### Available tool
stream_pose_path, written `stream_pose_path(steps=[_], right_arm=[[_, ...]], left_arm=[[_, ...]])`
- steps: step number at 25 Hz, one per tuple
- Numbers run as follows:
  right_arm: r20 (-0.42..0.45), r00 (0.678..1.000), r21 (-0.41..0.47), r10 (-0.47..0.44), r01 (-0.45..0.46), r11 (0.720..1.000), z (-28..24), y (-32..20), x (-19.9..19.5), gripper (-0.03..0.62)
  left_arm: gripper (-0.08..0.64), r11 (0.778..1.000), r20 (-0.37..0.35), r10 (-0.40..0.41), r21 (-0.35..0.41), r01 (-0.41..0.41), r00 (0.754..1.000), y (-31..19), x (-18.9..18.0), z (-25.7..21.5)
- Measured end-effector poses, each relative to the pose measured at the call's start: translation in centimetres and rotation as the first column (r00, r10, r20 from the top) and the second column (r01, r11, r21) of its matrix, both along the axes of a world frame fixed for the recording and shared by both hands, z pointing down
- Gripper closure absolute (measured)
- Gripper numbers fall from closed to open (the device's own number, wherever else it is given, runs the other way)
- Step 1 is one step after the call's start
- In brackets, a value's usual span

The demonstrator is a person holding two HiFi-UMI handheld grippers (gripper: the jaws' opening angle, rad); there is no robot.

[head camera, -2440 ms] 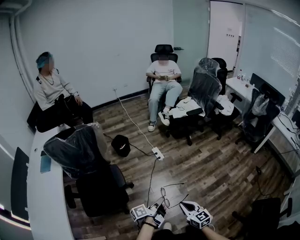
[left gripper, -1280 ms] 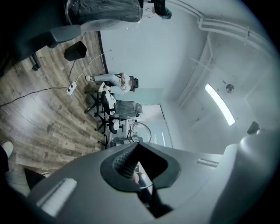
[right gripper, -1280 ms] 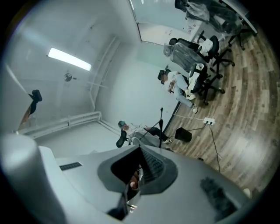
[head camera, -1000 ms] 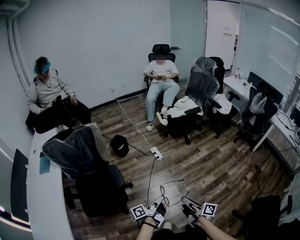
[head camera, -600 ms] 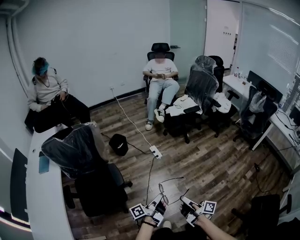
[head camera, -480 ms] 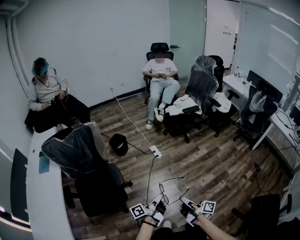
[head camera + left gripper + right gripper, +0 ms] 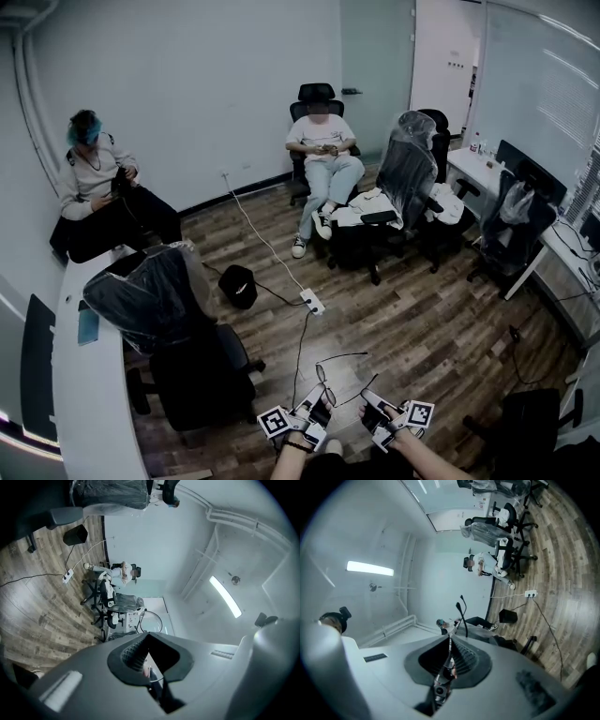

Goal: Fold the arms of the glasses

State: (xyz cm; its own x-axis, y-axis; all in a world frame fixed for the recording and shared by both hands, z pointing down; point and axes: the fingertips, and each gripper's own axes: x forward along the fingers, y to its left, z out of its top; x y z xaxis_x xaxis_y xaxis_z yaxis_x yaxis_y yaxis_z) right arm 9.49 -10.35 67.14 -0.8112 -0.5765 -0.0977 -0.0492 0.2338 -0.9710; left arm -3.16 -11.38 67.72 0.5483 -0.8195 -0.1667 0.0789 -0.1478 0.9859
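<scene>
A white desk (image 7: 82, 394) runs along the edge at 9 o'clock in the head view. A person (image 7: 94, 178) sits against the wall at 10 o'clock. Just inside the desk stands an office chair (image 7: 159, 300) covered in plastic wrap. A black bag (image 7: 242, 286) and a power strip (image 7: 312, 302) lie on the wood floor (image 7: 422, 328) near the centre.

At 6 o'clock, held in the air, the left gripper (image 7: 322, 405) has its jaws pressed together on the front rim of the glasses (image 7: 324, 378). In the left gripper view a lens (image 7: 151, 620) stands just beyond the jaw tips. The arms of the glasses are unfolded, and one points towards 3 o'clock. Just right of the glasses, the right gripper (image 7: 367, 401) pinches the other arm between tightly closed jaws. The arm's tip sticks out past them.

A second person (image 7: 323, 159) sits at 12 o'clock. More chairs (image 7: 410, 173) and another desk (image 7: 483, 178) stand at 2 o'clock.
</scene>
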Motion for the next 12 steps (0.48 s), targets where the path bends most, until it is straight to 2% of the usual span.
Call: stream_pose_path(steps=[4, 8, 12], right_arm=[[0.052, 0.999, -0.017, -0.002, 0.002, 1.0, -0.9, 0.2, 0.1, 0.535], [0.097, 0.995, -0.047, -0.015, 0.019, 0.999, -0.5, 0.1, -0.7, 0.528], [0.088, 0.996, -0.054, -0.032, 0.037, 0.998, -0.2, 0.4, -1.6, 0.528]], left_arm=[[0.549, 0.999, -0.011, -0.031, 0.018, 0.031, 0.999, -0.2, -1.0, -0.6], [0.549, 0.999, -0.033, -0.026, 0.024, 0.026, 0.999, -0.2, -0.5, -0.8], [0.549, 1.0, -0.03, -0.011, 0.02, 0.011, 1.0, 0.0, 0.0, -0.9]])
